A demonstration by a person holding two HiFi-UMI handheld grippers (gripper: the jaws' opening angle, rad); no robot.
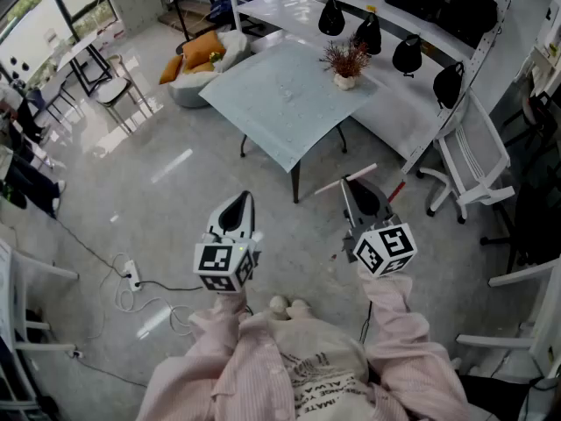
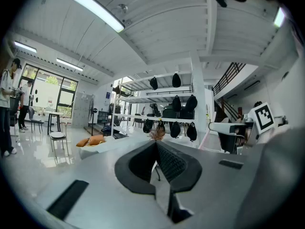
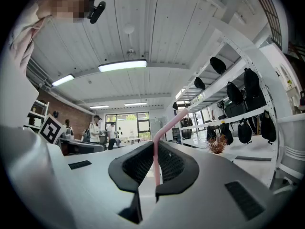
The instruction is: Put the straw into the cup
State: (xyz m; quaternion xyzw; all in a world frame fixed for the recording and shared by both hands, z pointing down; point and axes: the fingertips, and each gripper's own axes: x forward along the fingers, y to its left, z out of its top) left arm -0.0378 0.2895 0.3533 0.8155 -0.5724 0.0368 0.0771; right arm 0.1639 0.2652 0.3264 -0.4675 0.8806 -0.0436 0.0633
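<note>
Pink plastic is showing between the jaws of the right gripper point(image 3: 156, 149): they are clamping on the straw point(image 3: 155, 162) low on its stem. In the right gripper view the straw is running straight up out of the grip, across the line the jaws point along, and its bent top is leaning up and off to the right. In the head view it is crossing the jaw tips and sticking out on both sides of them.

The left gripper point(image 2: 156, 146) is pointing ahead beside the right one, its jaws together with nothing between them.

Both grippers are hanging over the floor, well apart from the pale table point(image 1: 263, 117) ahead. A dried plant point(image 1: 345, 64) is standing near that table's far right edge. No cup is showing in any view, so which way it lies from the straw cannot be told.

As a judgement, the coming move is resting on the right hand alone: once the cup is found, one free end of the straw will need to point down at its mouth, since the straw is sitting crosswise to the jaws.
</note>
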